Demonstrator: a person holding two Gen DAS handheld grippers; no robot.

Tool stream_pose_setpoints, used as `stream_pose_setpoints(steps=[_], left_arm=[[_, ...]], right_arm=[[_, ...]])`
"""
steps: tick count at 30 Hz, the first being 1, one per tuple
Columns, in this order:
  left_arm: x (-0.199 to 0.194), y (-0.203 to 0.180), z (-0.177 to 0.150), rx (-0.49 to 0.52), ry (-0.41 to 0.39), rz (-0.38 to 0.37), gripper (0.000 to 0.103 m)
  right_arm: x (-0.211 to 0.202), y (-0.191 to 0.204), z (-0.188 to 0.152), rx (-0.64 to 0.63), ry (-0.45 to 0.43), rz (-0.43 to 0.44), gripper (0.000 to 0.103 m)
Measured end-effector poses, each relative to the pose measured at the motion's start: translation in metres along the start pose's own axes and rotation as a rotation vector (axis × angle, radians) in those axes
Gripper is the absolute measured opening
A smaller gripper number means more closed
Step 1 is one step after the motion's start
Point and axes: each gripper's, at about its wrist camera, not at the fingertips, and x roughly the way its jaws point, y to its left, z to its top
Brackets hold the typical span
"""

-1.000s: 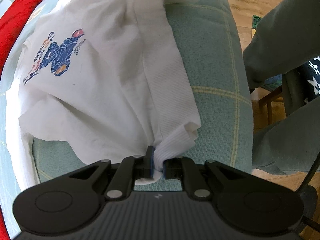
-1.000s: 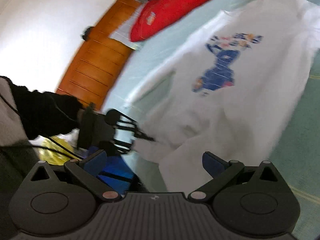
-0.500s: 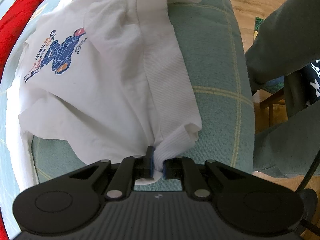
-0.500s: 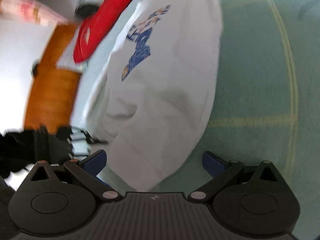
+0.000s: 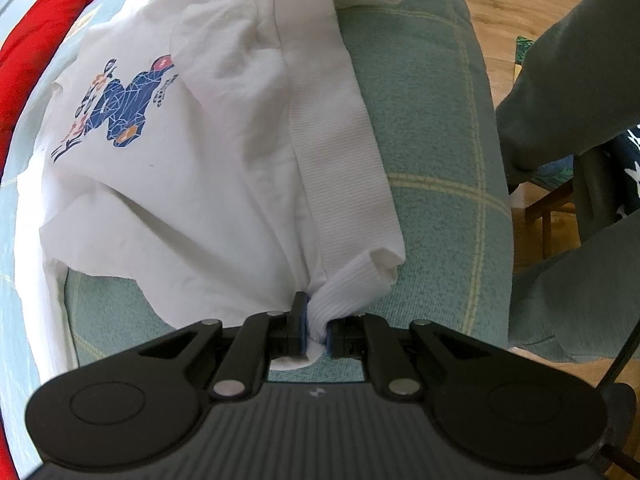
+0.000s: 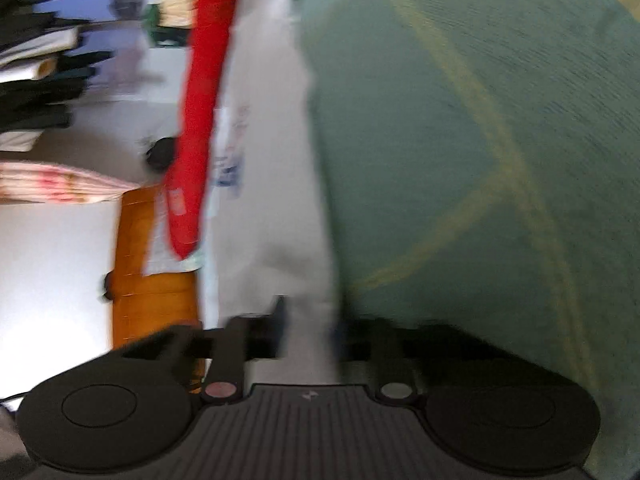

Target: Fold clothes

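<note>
A white sweatshirt [image 5: 200,140] with a blue print [image 5: 120,120] lies spread on a green checked cushion [image 5: 432,120]. My left gripper [image 5: 314,330] is shut on the corner of its ribbed hem [image 5: 340,168], which bunches between the blue pads. In the blurred right wrist view the sweatshirt [image 6: 272,200] runs as a white strip beside the green cushion [image 6: 440,160]. My right gripper [image 6: 308,332] is low at the sweatshirt's edge, its jaws closing tight with white cloth pressed between them.
A long red cushion [image 5: 40,32] lies along the far left of the sweatshirt. A person's grey-green trouser legs [image 5: 560,80] stand right of the cushion, over wooden floor [image 5: 500,8]. An orange wooden panel [image 6: 152,280] and hanging dark clothes [image 6: 36,80] are beyond.
The right gripper rolled, dropped to the sweatshirt's edge and went from wide open to closed on the cloth. The left gripper kept its grip and place.
</note>
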Motion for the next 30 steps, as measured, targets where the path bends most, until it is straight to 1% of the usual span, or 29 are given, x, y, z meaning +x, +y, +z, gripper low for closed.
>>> stream_pose_setpoints(steps=[2, 4, 6, 11, 14, 19, 21, 22, 24, 26, 27, 28, 29, 30], left_arm=[[0.0, 0.0, 0.0, 0.001, 0.001, 0.001, 0.007], [0.0, 0.0, 0.0, 0.008, 0.004, 0.003, 0.007], [0.0, 0.0, 0.001, 0.015, 0.006, 0.004, 0.006], [-0.007, -0.006, 0.0, 0.087, 0.002, 0.028, 0.006], [-0.013, -0.01, 0.001, 0.143, -0.003, 0.042, 0.006], [-0.024, -0.017, 0.011, 0.183, -0.049, 0.034, 0.006], [-0.024, -0.019, 0.014, 0.184, -0.057, 0.033, 0.006], [-0.023, -0.02, 0.015, 0.184, -0.06, 0.032, 0.006], [-0.019, -0.021, 0.012, 0.183, -0.046, 0.03, 0.006], [-0.016, -0.022, 0.009, 0.184, -0.034, 0.029, 0.006], [-0.015, -0.021, 0.009, 0.181, -0.033, 0.026, 0.006], [-0.015, -0.021, 0.009, 0.179, -0.032, 0.022, 0.006], [-0.014, -0.02, 0.009, 0.176, -0.03, 0.019, 0.006], [-0.013, -0.02, 0.01, 0.174, -0.029, 0.015, 0.006]], right_arm=[[0.003, 0.004, -0.003, -0.022, -0.019, -0.025, 0.005], [0.004, 0.007, -0.002, -0.01, -0.013, -0.041, 0.005], [0.007, 0.013, 0.002, -0.007, 0.01, -0.069, 0.005], [0.004, 0.041, 0.014, -0.104, 0.084, -0.175, 0.008], [-0.014, 0.055, 0.024, -0.173, 0.115, -0.233, 0.008], [-0.054, 0.066, 0.05, -0.29, 0.156, -0.387, 0.007], [-0.065, 0.06, 0.06, -0.279, 0.137, -0.426, 0.009], [-0.07, 0.055, 0.062, -0.254, 0.125, -0.414, 0.013], [-0.075, 0.045, 0.061, -0.193, 0.109, -0.344, 0.018], [-0.076, 0.039, 0.051, -0.156, 0.099, -0.28, 0.032], [-0.075, 0.037, 0.044, -0.141, 0.098, -0.254, 0.037], [-0.073, 0.036, 0.035, -0.128, 0.1, -0.233, 0.049], [-0.071, 0.033, 0.025, -0.11, 0.103, -0.219, 0.057], [-0.069, 0.029, 0.016, -0.089, 0.106, -0.212, 0.058]])
